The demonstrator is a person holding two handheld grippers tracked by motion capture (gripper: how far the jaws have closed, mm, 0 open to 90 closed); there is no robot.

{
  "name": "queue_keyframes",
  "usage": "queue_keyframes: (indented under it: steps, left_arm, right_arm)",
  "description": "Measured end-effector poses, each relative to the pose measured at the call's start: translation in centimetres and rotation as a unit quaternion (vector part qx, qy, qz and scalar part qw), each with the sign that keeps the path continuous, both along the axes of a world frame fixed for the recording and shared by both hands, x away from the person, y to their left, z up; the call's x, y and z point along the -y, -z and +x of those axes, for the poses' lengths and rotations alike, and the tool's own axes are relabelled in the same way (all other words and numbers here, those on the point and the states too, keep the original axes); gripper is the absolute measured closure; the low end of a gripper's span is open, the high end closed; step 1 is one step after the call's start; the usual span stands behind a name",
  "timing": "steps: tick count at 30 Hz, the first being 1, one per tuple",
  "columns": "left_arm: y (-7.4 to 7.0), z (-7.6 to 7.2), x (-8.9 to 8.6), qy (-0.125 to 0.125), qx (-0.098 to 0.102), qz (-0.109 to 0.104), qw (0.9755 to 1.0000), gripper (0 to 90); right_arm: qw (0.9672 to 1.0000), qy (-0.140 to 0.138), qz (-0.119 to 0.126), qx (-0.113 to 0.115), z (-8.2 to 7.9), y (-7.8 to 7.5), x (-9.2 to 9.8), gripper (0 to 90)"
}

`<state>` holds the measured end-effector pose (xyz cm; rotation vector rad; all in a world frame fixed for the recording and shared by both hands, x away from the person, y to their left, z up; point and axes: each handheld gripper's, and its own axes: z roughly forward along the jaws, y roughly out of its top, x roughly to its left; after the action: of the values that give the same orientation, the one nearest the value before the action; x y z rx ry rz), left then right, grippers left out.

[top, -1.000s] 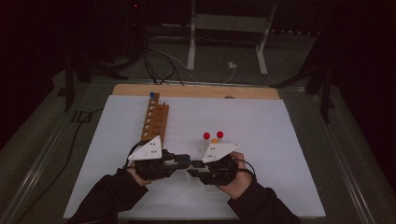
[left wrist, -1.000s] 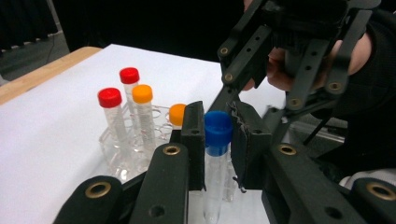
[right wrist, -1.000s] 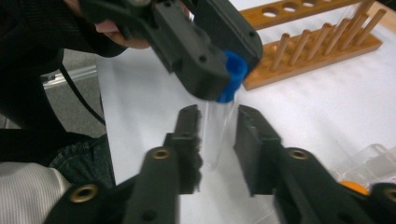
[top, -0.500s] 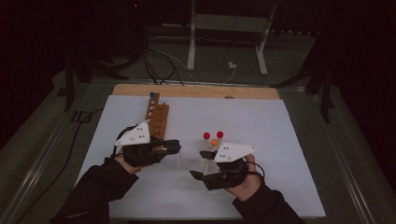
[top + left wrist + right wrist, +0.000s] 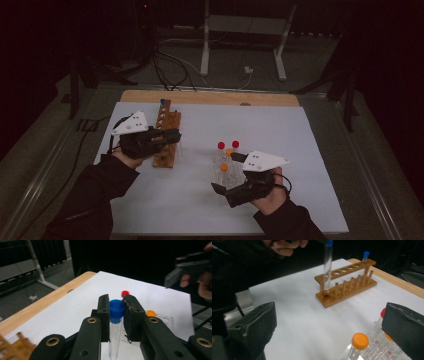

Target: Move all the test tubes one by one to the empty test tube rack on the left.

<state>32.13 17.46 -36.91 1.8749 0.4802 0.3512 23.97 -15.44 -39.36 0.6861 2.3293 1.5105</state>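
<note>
My left gripper (image 5: 172,136) (image 5: 116,307) is shut on a clear tube with a blue cap (image 5: 116,308) and holds it upright over the near end of the wooden rack (image 5: 172,120) (image 5: 347,287). The held tube (image 5: 327,262) hangs with its tip at the rack's nearest holes. Another blue-capped tube (image 5: 366,254) stands at the rack's far end. My right gripper (image 5: 227,172) (image 5: 329,322) has just been opening its jaws and stands wide open beside a cluster of red- and orange-capped tubes (image 5: 227,155). An orange cap (image 5: 360,341) sits low between the jaws, untouched.
A white sheet (image 5: 280,130) covers the table, with a wooden board edge (image 5: 210,97) along the back. Cables and a metal stand's legs (image 5: 242,50) lie on the dark floor behind. The right gripper (image 5: 175,277) also appears far off in the left gripper view.
The grippers, close together at the table's front a second ago, have parted. The left one carried the blue-capped tube up and left to the rack. The right one opened its jaws.
</note>
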Motion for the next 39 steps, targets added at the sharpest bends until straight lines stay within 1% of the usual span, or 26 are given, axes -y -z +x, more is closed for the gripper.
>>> queue_keyframes:
  steps: [2,5,6,7,11,14,17,21,24,28,31,33,35,37,38,39]
  left_arm:
    - [-0.2,0.5,-0.4,-0.011,0.000,-0.003,0.9999,77.7]
    - [-0.6,1.2,-1.0,-0.032,0.009,-0.008,0.9994,77.7]
    - [-0.7,1.5,-1.2,-0.040,0.011,-0.010,0.9991,77.7]
    - [-0.9,1.9,-1.4,-0.045,0.010,-0.014,0.9989,77.7]
    - [-1.1,3.3,-1.9,-0.073,0.015,-0.016,0.9971,77.7]
    - [-1.1,4.4,-2.2,-0.089,0.018,-0.019,0.9957,77.7]
    - [-1.1,5.4,-2.4,-0.106,0.023,-0.016,0.9940,77.7]
    - [-0.9,6.7,-2.7,-0.131,0.023,-0.012,0.9910,77.7]
    - [-0.7,7.6,-2.9,-0.146,0.022,-0.013,0.9889,77.7]
    - [-0.4,8.8,-3.2,-0.164,0.024,-0.009,0.9862,77.7]
    - [0.1,9.7,-3.1,-0.178,0.024,0.000,0.9837,77.7]
    - [0.5,10.2,-3.1,-0.187,0.024,0.001,0.9820,77.7]
    - [0.9,10.7,-3.1,-0.196,0.022,-0.003,0.9803,77.7]
    - [1.4,11.2,-3.2,-0.207,0.026,0.000,0.9781,77.7]
    - [1.6,11.3,-3.2,-0.209,0.024,-0.005,0.9776,77.6]
    - [1.8,11.5,-3.3,-0.216,0.024,-0.004,0.9761,77.6]
  right_arm:
    - [1.0000,0.004,0.002,0.000,0.0,-0.1,0.3,0.0]
    - [0.9999,0.010,0.007,-0.001,0.0,-0.2,0.6,0.0]
    - [0.9999,0.008,0.009,-0.003,0.0,-0.2,0.7,0.0]
    - [0.9999,0.008,0.008,-0.003,0.0,-0.3,0.7,0.0]
    - [0.9999,0.009,0.008,0.002,-0.2,-0.5,0.9,0.0]
    - [0.9999,0.007,0.008,0.005,-0.2,-0.7,1.0,0.0]
    - [0.9999,0.006,0.009,0.005,-0.2,-0.7,1.0,0.0]
    - [0.9999,0.006,0.009,0.002,-0.2,-0.6,1.1,0.0]
    - [0.9999,0.005,0.009,0.000,-0.1,-0.6,1.1,0.0]
    - [0.9999,0.004,0.011,-0.002,-0.1,-0.7,1.3,0.0]
    - [0.9999,0.004,0.011,0.000,-0.1,-0.7,1.3,0.0]
    - [0.9999,0.004,0.012,-0.001,-0.1,-0.7,1.4,0.0]
    - [0.9999,0.003,0.012,-0.001,-0.1,-0.7,1.4,0.0]
    - [0.9999,0.001,0.012,-0.002,-0.1,-0.7,1.4,0.0]
    - [0.9999,0.001,0.012,-0.004,-0.1,-0.7,1.4,0.0]
    - [0.9999,0.000,0.013,-0.005,-0.1,-0.7,1.5,0.0]
